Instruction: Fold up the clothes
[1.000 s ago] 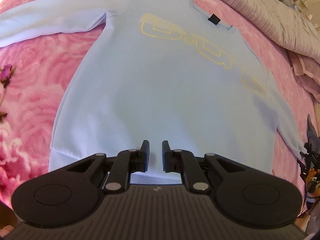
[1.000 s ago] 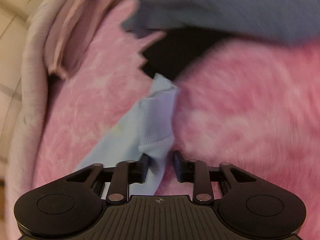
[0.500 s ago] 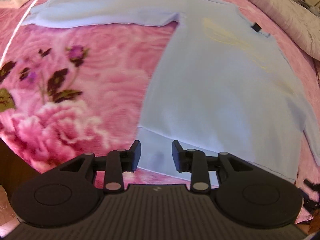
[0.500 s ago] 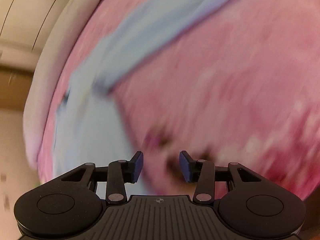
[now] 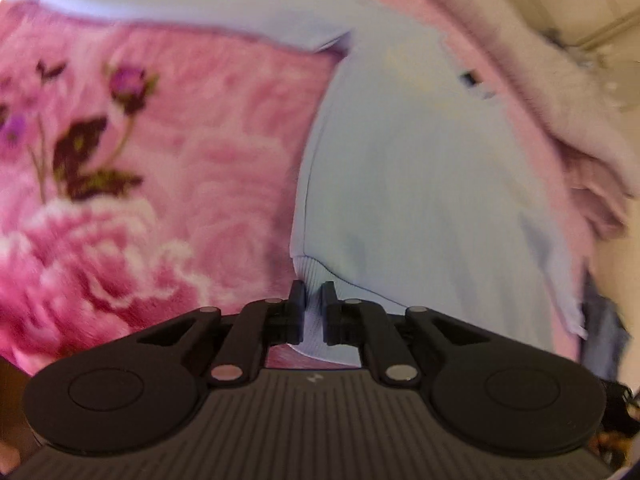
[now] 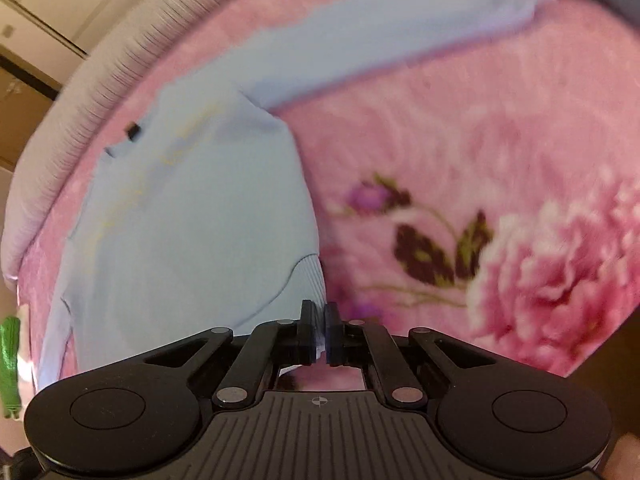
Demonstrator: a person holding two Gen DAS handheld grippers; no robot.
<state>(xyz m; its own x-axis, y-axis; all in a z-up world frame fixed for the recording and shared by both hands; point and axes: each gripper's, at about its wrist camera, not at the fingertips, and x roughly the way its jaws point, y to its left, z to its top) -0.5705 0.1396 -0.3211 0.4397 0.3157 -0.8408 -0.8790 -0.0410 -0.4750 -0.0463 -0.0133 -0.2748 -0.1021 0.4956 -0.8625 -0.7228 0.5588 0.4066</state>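
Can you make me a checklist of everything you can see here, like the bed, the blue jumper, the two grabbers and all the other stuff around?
Surface: pink flowered blanket, covering the bed.
Job's things: light blue sweatshirt lying flat, front up, one sleeve stretched out sideways.
Clutter: a green thing at the edge of the right view, too blurred to name.
Grippers: left gripper closing on the ribbed hem at one bottom corner; right gripper shut on the hem at the other corner.
Cables: nothing seen.
Surroundings: a pale quilted cover along the far side.
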